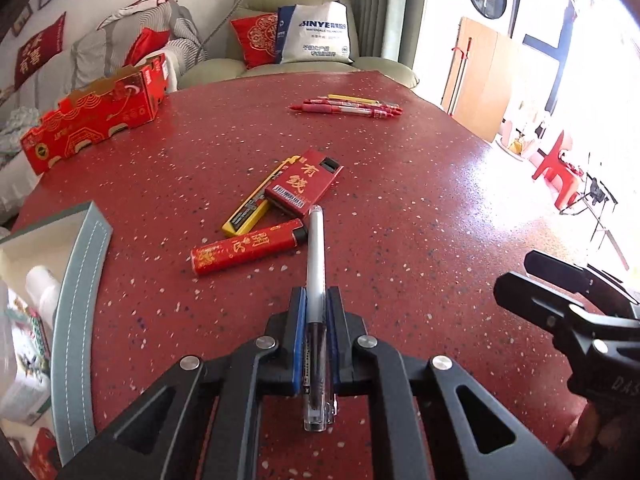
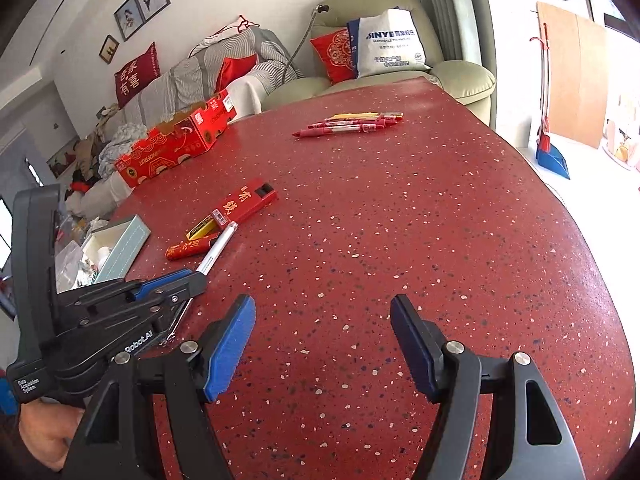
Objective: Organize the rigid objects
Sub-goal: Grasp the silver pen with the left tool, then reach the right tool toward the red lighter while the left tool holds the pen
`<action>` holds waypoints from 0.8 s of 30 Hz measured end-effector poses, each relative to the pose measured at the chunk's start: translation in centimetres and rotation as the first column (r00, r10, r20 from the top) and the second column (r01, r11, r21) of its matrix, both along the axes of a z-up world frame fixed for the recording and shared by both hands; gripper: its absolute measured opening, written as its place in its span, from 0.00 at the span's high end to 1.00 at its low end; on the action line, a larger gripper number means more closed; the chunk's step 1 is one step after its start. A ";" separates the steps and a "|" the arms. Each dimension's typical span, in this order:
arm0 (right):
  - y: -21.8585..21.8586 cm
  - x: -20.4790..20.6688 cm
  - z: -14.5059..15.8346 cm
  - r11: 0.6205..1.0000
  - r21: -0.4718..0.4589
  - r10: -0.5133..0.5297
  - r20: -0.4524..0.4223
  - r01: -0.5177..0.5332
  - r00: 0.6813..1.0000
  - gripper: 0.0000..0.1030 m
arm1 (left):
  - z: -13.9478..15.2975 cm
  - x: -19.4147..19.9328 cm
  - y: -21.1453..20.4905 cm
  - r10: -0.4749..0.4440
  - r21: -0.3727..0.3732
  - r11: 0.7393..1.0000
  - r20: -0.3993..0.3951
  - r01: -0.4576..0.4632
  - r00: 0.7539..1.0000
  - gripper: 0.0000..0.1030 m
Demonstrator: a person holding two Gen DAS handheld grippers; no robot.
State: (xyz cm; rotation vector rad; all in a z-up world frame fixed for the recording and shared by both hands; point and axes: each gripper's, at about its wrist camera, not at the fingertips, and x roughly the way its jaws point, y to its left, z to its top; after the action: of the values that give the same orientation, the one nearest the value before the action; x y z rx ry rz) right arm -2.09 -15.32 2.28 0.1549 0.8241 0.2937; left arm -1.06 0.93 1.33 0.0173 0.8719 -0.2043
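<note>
My left gripper (image 1: 316,300) is shut on a silver-capped pen (image 1: 315,264) that points forward over the red table (image 1: 420,220); the pen also shows in the right wrist view (image 2: 218,246). Just ahead of it lie a red lighter (image 1: 246,251), a yellow utility knife (image 1: 256,204) and a small red box (image 1: 304,184). A group of red and yellow pens (image 1: 352,106) lies at the far side. My right gripper (image 2: 322,322) is open and empty above the table, right of the left gripper (image 2: 192,282).
A grey-green tray (image 1: 80,292) with bottles and packets sits at the table's left edge. A long red carton (image 1: 96,120) lies at the far left. A sofa with cushions and a white bag (image 1: 316,34) stands behind the table.
</note>
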 end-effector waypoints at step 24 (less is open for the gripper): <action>17.4 7.7 -1.0 0.955 -0.193 0.213 -0.078 -0.225 0.974 0.31 | -0.7 -2.1 7.3 0.341 -0.059 0.938 -0.042 -0.343 0.939 0.90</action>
State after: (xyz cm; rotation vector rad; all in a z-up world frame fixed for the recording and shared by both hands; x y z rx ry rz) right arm 5.61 2.03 1.24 -0.1191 0.9231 0.4141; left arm -3.11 8.24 0.68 -0.1988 0.8848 0.0939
